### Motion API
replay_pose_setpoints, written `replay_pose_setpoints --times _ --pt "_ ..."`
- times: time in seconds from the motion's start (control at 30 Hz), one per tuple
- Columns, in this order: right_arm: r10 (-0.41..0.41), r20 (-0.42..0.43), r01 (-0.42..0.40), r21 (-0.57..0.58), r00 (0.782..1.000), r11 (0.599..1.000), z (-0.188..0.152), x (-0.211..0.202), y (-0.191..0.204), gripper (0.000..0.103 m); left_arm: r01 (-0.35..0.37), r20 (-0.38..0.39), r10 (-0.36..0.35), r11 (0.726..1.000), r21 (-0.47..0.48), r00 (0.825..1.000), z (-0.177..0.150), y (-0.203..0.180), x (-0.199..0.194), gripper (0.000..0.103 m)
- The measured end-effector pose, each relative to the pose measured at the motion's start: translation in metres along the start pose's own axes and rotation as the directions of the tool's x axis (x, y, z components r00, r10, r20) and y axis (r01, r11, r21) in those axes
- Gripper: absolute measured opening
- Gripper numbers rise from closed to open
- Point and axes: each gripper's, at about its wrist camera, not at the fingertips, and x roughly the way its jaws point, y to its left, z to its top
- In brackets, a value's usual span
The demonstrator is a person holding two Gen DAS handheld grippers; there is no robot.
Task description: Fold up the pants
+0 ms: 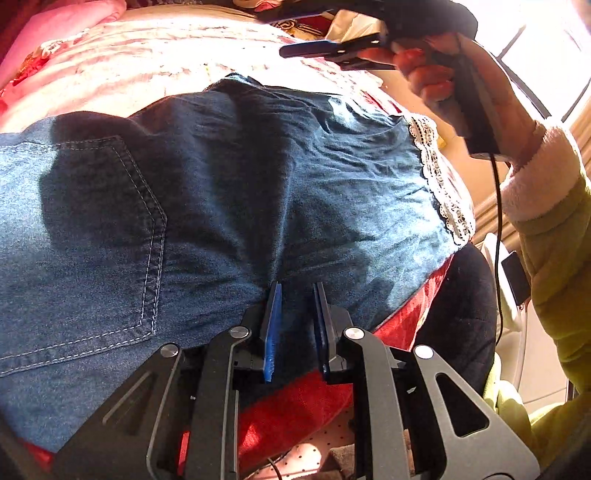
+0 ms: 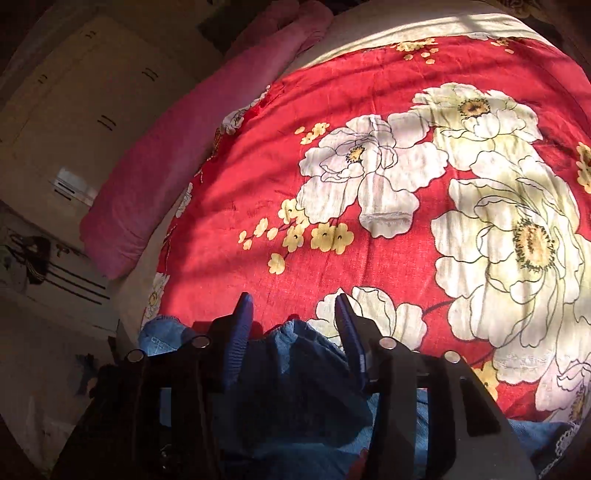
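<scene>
2 grippers work the denim pants (image 1: 207, 206), bunched at the bed's near edge on the floral bedspread (image 2: 369, 147). Left gripper (image 1: 297, 325) narrowly parted, astride denim; right gripper (image 2: 291, 332) spread above it. Folding looks partly done; squaring remains.

A bed (image 2: 369, 27) fills most of both views, covered by a red bedspread (image 2: 295, 155) printed with big white and small yellow flowers. Blue denim pants (image 1: 221, 192) lie spread on it, a back pocket at the left of the frame. A pink folded blanket (image 2: 177, 162) lies along the bed's upper-left edge.
</scene>
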Motion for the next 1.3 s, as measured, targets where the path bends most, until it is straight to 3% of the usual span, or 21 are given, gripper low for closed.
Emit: replay_pose_setpoints --times 0.03,0.07,0.13,0.2,0.33,0.43,0.53,0.63,0.67,0.7,0.73,0.77,0.8,0.87,0.93,1.07,1.17,1.23,1.3 --pt "-0.007 0.041 0.007 -0.004 0.999 1.000 -0.006 -0.024 -0.004 0.056 0.022 0.009 -0.022 1.000 0.002 1.000 0.003 -0.003 -0.006 0.037" --pt "-0.018 0.080 0.019 -0.005 0.997 1.000 -0.013 -0.048 -0.009 0.056 0.030 0.027 -0.030 0.999 0.016 0.999 0.007 -0.007 -0.013 0.044" --pt "-0.038 0.158 0.036 0.013 0.987 0.999 -0.031 -0.094 -0.026 0.057 0.002 0.060 -0.005 0.998 0.061 0.998 0.020 -0.015 -0.025 0.048" --pt "-0.119 0.216 0.112 0.047 0.969 0.993 -0.049 -0.133 -0.047 0.066 -0.026 0.091 0.019 0.996 0.085 0.996 0.039 -0.017 -0.033 0.052" --pt "-0.245 0.187 0.220 0.146 0.951 0.965 -0.083 -0.158 -0.097 0.072 -0.067 0.117 0.062 0.997 0.045 0.991 0.092 -0.007 -0.030 0.062" --pt "-0.255 0.154 0.217 0.226 0.955 0.950 -0.102 -0.149 -0.128 0.073 -0.101 0.086 0.103 0.994 -0.030 0.991 0.125 0.008 -0.006 0.062" --pt "-0.173 0.141 0.128 0.279 0.975 0.952 -0.111 -0.136 -0.147 0.073 -0.137 0.033 0.141 0.987 -0.087 0.990 0.146 0.023 0.021 0.062" --pt "-0.146 0.118 0.103 0.311 0.982 0.945 -0.105 -0.116 -0.159 0.073 -0.182 -0.010 0.183 0.975 -0.125 0.983 0.149 0.037 0.043 0.061" --pt "-0.126 0.108 0.084 0.329 0.986 0.940 -0.103 -0.111 -0.164 0.073 -0.186 -0.017 0.186 0.972 -0.141 0.982 0.149 0.041 0.048 0.056" --pt "-0.094 0.096 0.056 0.339 0.991 0.939 -0.101 -0.102 -0.168 0.069 -0.203 -0.018 0.203 0.969 -0.141 0.979 0.149 0.043 0.051 0.039" --pt "-0.074 0.081 0.043 0.336 0.994 0.941 -0.100 -0.092 -0.170 0.060 -0.230 -0.015 0.230 0.964 -0.134 0.973 0.148 0.044 0.054 0.030" --pt "-0.066 0.064 0.041 0.327 0.996 0.944 -0.100 -0.084 -0.169 0.030 -0.242 -0.009 0.243 0.961 -0.131 0.970 0.147 0.044 0.056 0.028" --pt "-0.070 0.062 0.046 0.318 0.996 0.947 -0.101 -0.081 -0.165 0.018 -0.246 -0.001 0.248 0.960 -0.134 0.969 0.146 0.044 0.056 0.026" --pt "-0.107 0.124 0.070 0.275 0.986 0.959 -0.101 -0.093 -0.154 0.015 -0.259 0.006 0.262 0.958 -0.121 0.965 0.145 0.041 0.055 0.025" --pt "-0.114 0.200 0.063 0.247 0.973 0.967 -0.099 -0.111 -0.148 0.014 -0.265 0.014 0.268 0.959 -0.102 0.963 0.145 0.038 0.054 0.026" --pt "-0.212 0.093 0.182 0.260 0.973 0.948 -0.096 -0.082 -0.165 0.014 -0.274 0.021 0.277 0.957 -0.097 0.961 0.146 0.038 0.060 0.025" --pt "-0.175 0.103 0.135 0.308 0.979 0.942 -0.104 -0.076 -0.180 0.015 -0.270 0.029 0.274 0.957 -0.106 0.961 0.147 0.039 0.061 0.025" --pt "-0.167 0.125 0.119 0.323 0.978 0.939 -0.106 -0.085 -0.181 0.020 -0.267 0.034 0.271 0.958 -0.107 0.962 0.146 0.039 0.061 0.026" --pt "-0.228 0.140 0.175 0.314 0.963 0.933 -0.109 -0.100 -0.175 0.035 -0.269 0.040 0.274 0.958 -0.104 0.961 0.146 0.038 0.060 0.025"
